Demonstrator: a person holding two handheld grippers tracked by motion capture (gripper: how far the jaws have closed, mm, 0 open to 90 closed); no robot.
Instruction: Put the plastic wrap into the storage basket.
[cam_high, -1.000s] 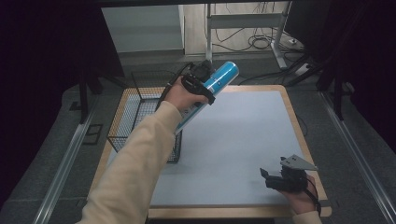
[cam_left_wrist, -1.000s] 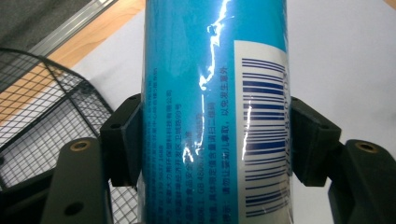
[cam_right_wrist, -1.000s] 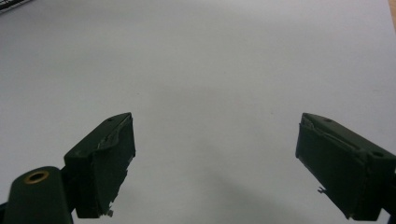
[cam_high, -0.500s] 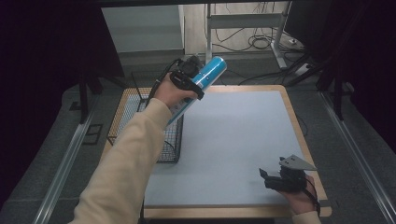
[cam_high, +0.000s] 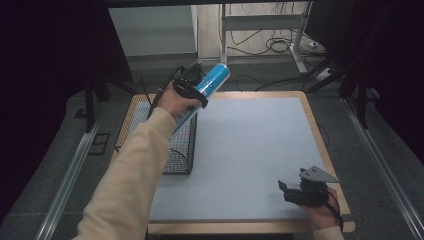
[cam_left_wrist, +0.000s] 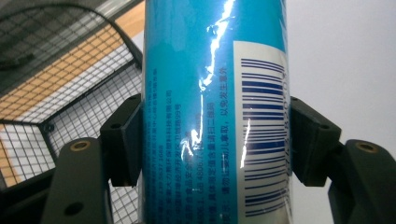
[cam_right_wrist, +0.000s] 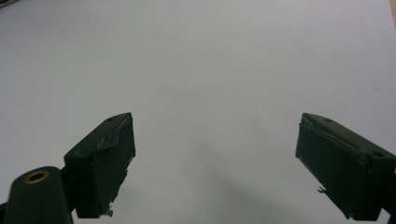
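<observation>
A blue cylindrical can (cam_high: 207, 85) with a white barcode label is held tilted in the air over the far right corner of a black wire basket (cam_high: 172, 152). My left gripper (cam_high: 190, 90) is shut on the can (cam_left_wrist: 215, 112), its two black jaws pressing on either side. The basket (cam_left_wrist: 65, 107) lies below and to the left of the can in the left gripper view. My right gripper (cam_high: 300, 192) rests low at the near right of the table, open, with bare grey mat between its jaws (cam_right_wrist: 215, 158).
A grey mat (cam_high: 250, 150) covers the wooden table (cam_high: 320, 130). The basket stands along the table's left side. Beyond the far edge are metal desk legs and cables (cam_high: 280, 47) on the floor. A metal rail (cam_high: 65, 175) runs along the left.
My left gripper has carried the can leftward and slightly farther, from above the mat's far left to over the basket's corner. The right gripper has stayed put.
</observation>
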